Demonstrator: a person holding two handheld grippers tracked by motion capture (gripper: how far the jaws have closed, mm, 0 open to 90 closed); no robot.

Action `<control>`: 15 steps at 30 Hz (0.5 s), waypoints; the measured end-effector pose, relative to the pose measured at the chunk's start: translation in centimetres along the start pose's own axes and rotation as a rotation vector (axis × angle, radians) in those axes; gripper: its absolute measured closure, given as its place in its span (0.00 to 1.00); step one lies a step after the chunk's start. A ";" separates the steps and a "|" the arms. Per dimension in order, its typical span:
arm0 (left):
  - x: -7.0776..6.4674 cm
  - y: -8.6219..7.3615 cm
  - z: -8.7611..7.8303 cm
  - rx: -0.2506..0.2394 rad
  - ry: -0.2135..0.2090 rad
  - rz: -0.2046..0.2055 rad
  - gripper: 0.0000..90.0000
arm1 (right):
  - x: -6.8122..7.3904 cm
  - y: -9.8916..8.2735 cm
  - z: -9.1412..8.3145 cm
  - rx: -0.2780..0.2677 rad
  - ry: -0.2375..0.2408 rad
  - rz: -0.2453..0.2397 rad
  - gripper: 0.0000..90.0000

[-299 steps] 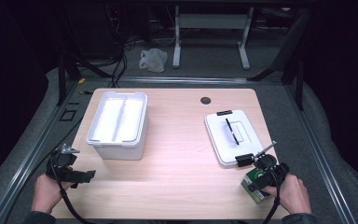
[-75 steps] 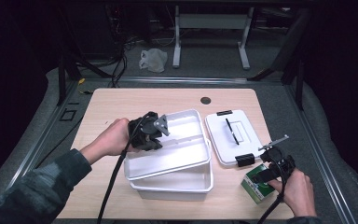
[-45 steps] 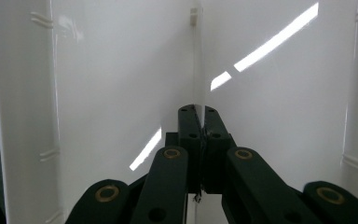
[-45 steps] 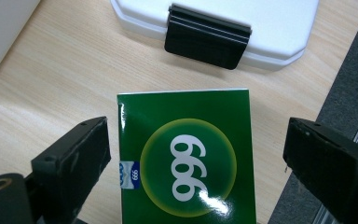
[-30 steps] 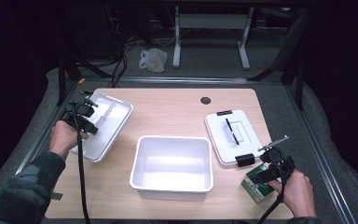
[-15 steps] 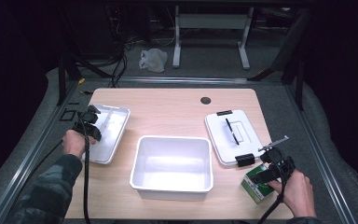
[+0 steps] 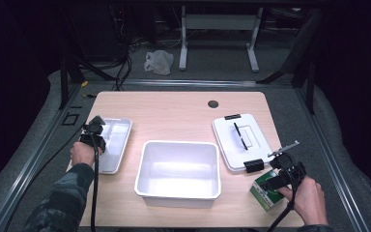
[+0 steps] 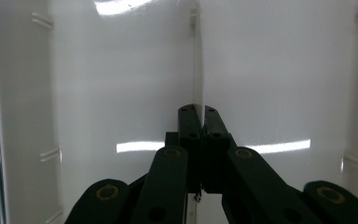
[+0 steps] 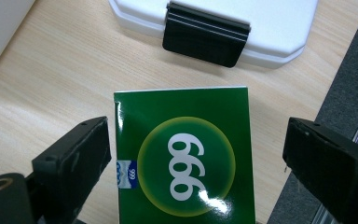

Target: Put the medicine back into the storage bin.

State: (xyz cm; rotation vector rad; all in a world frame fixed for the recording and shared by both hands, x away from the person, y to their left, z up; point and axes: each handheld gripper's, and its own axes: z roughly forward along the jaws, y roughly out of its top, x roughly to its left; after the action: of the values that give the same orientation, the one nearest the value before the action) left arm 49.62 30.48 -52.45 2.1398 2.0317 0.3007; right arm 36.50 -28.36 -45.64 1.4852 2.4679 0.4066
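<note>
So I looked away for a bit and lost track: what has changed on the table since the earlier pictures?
The left gripper took the flat white plastic lid off the white plastic tub, carried it to the table's left edge and lowered it there, jaws clamped on its ridge. The tub now sits open, mid-table. The right gripper, open over the green box, and the white latched case stayed put.

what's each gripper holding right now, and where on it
Left gripper pinches the white bin lid by a thin upright rib. Right gripper is open astride the green box, gripping nothing.

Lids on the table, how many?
2. Tub lid at the left edge, gripped by the left gripper. Latched lid right of the open tub, near the green box.
</note>
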 end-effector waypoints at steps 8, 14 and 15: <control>0.0 -0.2 0.4 -0.006 0.007 -0.002 0.91 | 0.0 0.0 0.0 0.003 0.000 0.000 0.08; 0.0 -0.2 -0.6 -0.060 -0.007 0.032 0.47 | -0.1 -0.1 -0.1 0.001 0.000 0.003 0.08; 0.1 -0.3 -1.0 -0.075 -0.010 0.042 0.40 | -0.1 -0.1 -0.2 0.002 0.001 0.002 0.08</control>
State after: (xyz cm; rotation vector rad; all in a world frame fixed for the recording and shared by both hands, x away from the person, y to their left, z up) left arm 49.10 30.54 -51.51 2.1366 1.9408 0.3649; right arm 36.44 -28.53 -45.51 1.4892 2.4680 0.4058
